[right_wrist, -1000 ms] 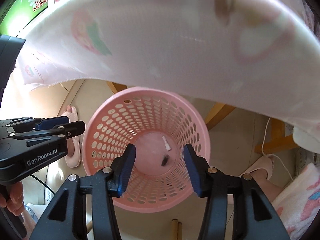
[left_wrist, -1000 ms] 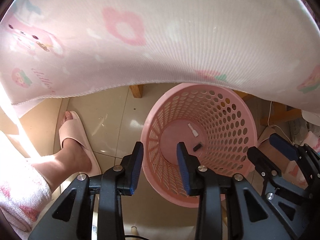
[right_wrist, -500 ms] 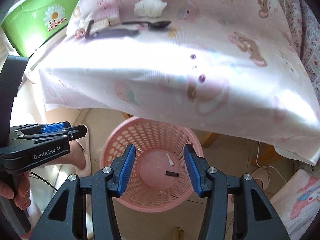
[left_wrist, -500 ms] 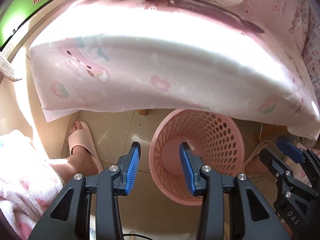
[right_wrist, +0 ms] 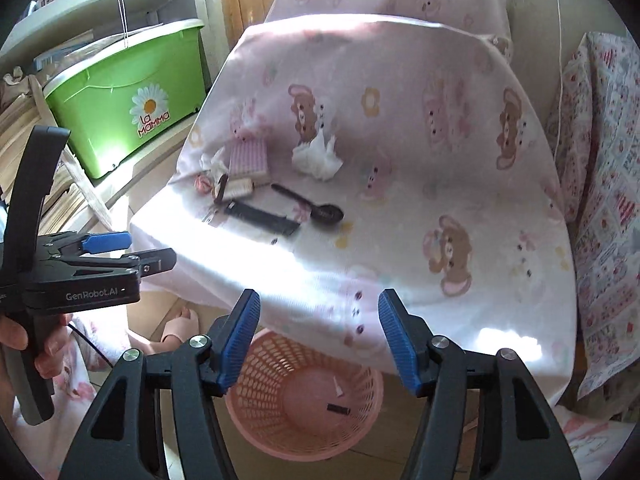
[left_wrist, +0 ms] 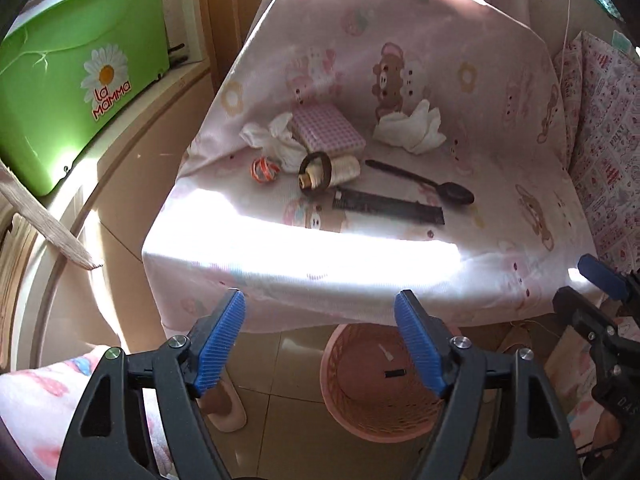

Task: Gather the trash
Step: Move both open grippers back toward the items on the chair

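A pink perforated basket (left_wrist: 376,420) (right_wrist: 256,412) stands on the floor under the table's front edge, holding a small white scrap (right_wrist: 338,386) and a small black piece (right_wrist: 338,409). On the pink cartoon tablecloth (left_wrist: 400,256) lie two crumpled white tissues (left_wrist: 412,128) (left_wrist: 272,140) (right_wrist: 318,158), an orange-white wrapper (left_wrist: 264,169), a black flat strip (left_wrist: 388,206) and a black spoon (left_wrist: 424,182). My left gripper (left_wrist: 320,344) is open and empty above the floor before the table. My right gripper (right_wrist: 318,340) is open and empty above the basket.
A pink checked pad (left_wrist: 328,130) and a cream thread spool with a brown ring (left_wrist: 326,170) lie among the trash. A green La Mamma bin (left_wrist: 76,80) sits on a shelf at left. A slippered foot (left_wrist: 222,406) stands left of the basket. Patterned fabric (left_wrist: 612,152) hangs at right.
Both grippers have risen and pulled back from low over the basket; the tabletop and its items have come into view. Both jaws stand wider open.
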Available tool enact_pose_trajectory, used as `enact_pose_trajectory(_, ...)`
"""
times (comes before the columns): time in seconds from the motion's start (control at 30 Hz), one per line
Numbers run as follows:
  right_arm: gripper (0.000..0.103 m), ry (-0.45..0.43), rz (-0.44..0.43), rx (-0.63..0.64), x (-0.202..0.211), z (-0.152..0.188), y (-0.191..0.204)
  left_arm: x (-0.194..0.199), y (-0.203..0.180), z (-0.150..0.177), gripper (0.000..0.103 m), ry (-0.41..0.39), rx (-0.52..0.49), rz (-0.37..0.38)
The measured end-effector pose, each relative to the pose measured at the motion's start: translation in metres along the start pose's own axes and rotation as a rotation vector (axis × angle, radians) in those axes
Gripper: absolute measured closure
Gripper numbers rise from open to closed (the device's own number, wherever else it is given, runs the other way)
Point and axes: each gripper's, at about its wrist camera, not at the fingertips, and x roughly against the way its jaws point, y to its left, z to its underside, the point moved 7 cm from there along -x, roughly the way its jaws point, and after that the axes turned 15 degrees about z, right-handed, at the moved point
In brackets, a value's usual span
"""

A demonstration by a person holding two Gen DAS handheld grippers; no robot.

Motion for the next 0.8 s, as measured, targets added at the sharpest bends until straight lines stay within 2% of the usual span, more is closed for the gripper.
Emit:
enact_pose_trajectory(0.1, 0.028, 0.002, 0.034, 0.010, -0.004, -0.019, -0.016, 0.004, -0.002, -0.021, 0.021, -0.007, 0.001, -0.002)
enact_pose_trajectory(0.33, 0.027, 0.079, 0.042, -0.019, -0.023, -0.049, -0.043, 0.010, -0.004, -0.067, 0.020, -0.013, 0.019, -0.050)
enact_pose_trajectory(0.43, 0.026, 0.098, 0.052, -0.023, -0.035, -0.058, -0.048, 0.023, -0.007, -0.087, 0.020, -0.030, 0.030, -0.046)
enact_pose_trajectory(0.57, 0.025, 0.128, 0.055, -0.030, -0.058, -0.064, -0.050, 0.042, -0.017, -0.113, 0.011, -0.083, 0.004, -0.035)
enact_pose_trajectory(0.67, 0.025, 0.183, 0.068, -0.028, -0.082, -0.068, -0.050, 0.046, -0.016, -0.128, 0.007, -0.114, 0.001, -0.034)
enact_pose_trajectory(0.8, 0.025, 0.212, 0.068, -0.018, -0.107, -0.081, -0.048, 0.034, -0.005, -0.138, 0.007, -0.078, 0.029, -0.033)
